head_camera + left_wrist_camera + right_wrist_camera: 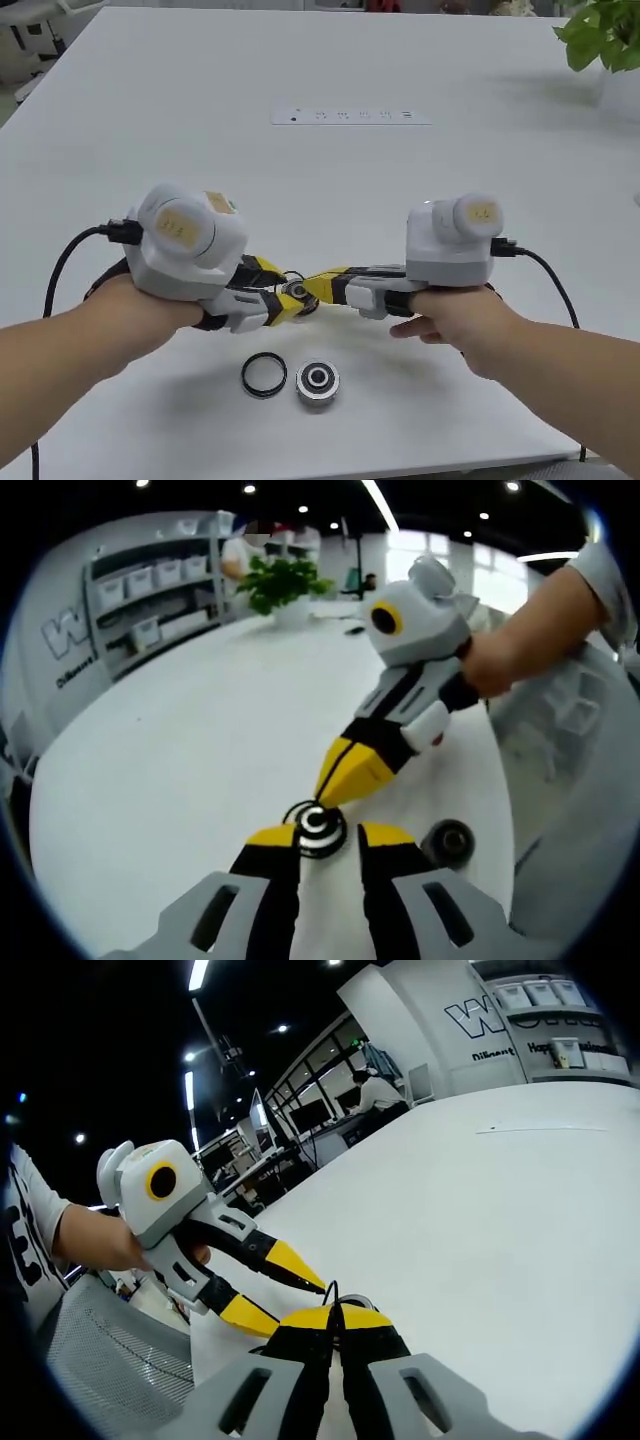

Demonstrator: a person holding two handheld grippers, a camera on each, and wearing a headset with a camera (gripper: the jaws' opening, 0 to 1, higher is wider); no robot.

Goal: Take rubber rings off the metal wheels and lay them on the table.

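**Stiff wheel, stretchy ring: pinch the rubber, brace the metal**

We hold the metal wheel (pixel 316 827) just above the table (pixel 330 190), in front of us, where the two grippers meet. The left gripper (pixel 327 834) has its jaws set on either side of the wheel and appears to clamp it. The right gripper (pixel 335 1322) comes in from the opposite side with its jaws pressed together, and we read it as pinching the rubber ring (pixel 300 813) at the wheel's rim, where a thin black strand rises from its tips.

We judge the wheel to be rigid, smooth and fairly heavy for its size. It can slip or spin between the jaws, so the left grip belongs across its flat faces or squarely across the rim. The ring looks thin, soft and elastic. It should stretch and roll over the edge rather than slide, and it could snap back or flick away if we let go of it early. The best hold is a small bite on its outer edge, pulled away from the wheel and then around.

Nearer to us on the table, a loose ring (pixel 246 376) lies flat just beside a bare wheel (pixel 317 383), which suggests one of them is already done.
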